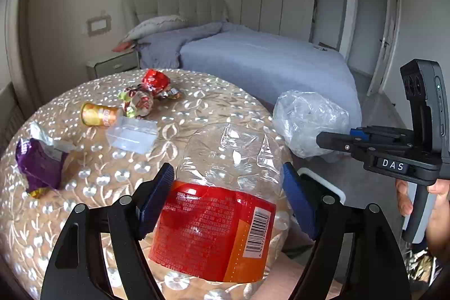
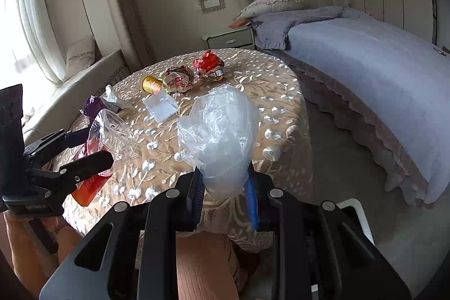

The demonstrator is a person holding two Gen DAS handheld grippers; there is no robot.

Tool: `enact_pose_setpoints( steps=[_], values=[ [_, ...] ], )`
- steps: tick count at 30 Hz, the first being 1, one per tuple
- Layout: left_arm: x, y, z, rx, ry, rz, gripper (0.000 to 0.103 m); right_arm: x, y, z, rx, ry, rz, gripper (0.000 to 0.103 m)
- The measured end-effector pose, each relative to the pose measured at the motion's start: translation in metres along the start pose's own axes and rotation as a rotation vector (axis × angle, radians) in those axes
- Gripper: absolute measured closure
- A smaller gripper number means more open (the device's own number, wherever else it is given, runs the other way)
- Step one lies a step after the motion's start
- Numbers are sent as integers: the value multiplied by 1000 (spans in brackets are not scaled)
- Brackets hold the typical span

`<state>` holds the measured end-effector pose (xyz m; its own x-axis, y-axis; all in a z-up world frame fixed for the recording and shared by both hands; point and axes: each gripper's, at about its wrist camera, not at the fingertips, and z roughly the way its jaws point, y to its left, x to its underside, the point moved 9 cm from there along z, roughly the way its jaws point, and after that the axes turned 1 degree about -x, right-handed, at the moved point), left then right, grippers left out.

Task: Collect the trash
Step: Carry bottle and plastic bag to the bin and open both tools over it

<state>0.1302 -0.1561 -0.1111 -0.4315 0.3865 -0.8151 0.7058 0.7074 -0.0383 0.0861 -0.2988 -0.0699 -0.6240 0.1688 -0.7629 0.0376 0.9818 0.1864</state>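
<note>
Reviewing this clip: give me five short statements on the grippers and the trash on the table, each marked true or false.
1. The left gripper holds a clear bottle with a red label. True.
2. The right gripper is empty. False: it is shut on a crumpled clear bag.
3. An orange can lies on its side on the table. True.
4. The purple wrapper is on the bed. False: it lies on the table.
5. A red wrapper lies at the table's far side. True.
</note>
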Motion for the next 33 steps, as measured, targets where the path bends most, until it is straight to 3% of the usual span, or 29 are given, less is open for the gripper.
enact_pose_setpoints(
  steps=[9,13,19,26,28,29,30,32,33],
  values=[
    [-14,-130,53,207,2,97,27,60,-106,-38,200,6,108,76],
    [-14,-176,91,288,53,112,27,99,-142,-34,263,45,139,76],
    [-8,-215,152,338,140,129,27,152,-177,-2,289,143,179,76],
    [11,-228,204,366,241,105,27,174,-189,28,282,198,199,74],
    [16,-229,214,369,259,96,27,179,-194,33,284,211,208,70],
    [19,-229,218,372,269,92,26,181,-197,35,284,213,216,48],
    [22,-231,218,373,277,90,22,183,-198,36,276,214,224,7],
    [27,-231,224,368,284,89,4,184,-202,36,286,197,228,5],
    [28,-232,227,361,287,93,5,185,-203,37,282,206,230,5]
  ],
)
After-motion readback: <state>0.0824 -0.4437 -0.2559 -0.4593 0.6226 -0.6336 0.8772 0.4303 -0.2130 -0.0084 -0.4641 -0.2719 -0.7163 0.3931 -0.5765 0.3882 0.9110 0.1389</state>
